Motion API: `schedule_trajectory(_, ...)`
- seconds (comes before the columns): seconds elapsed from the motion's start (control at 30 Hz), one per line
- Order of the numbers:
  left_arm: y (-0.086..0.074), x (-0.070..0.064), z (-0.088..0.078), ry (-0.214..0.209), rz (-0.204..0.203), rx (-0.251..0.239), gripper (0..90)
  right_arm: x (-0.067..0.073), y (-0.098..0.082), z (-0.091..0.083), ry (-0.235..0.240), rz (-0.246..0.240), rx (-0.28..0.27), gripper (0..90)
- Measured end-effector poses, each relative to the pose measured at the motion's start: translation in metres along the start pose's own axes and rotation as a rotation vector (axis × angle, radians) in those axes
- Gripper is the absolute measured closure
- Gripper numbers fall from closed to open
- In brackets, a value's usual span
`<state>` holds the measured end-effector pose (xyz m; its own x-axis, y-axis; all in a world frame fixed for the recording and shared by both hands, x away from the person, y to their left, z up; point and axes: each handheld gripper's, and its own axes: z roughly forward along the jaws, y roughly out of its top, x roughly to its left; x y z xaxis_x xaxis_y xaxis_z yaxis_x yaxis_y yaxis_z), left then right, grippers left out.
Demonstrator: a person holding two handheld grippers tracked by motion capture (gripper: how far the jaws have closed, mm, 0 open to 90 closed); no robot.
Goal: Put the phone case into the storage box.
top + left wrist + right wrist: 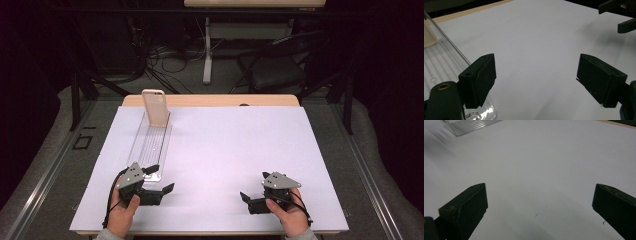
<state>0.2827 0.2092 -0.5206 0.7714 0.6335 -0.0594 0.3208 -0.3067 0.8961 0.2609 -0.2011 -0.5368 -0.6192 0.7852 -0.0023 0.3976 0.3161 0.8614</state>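
Tongs, left [162,179] and right [251,190], lay released pre-reach; next, left should grasp the tray [150,145] just ahead.

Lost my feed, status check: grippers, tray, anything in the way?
Left gripper open, empty, beside the clear tray. Right gripper open, empty, over the white sheet. Phone case upright at tray's far end. Nothing in the way.

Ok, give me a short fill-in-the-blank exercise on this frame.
1. The phone case stands upright at the ____ end of the clear tray.
2. The left gripper has its jaws ____.
3. The right gripper holds ____.

Missing words: far; open; nothing
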Motion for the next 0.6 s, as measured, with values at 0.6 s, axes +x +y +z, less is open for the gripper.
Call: schedule_trajectory(0.6,-0.0028,-0.0001,0.003,0.001,-0.001,0.003,16.0,0.0049,-0.0037,0.0051,0.023,-0.013,0.009,0.0)
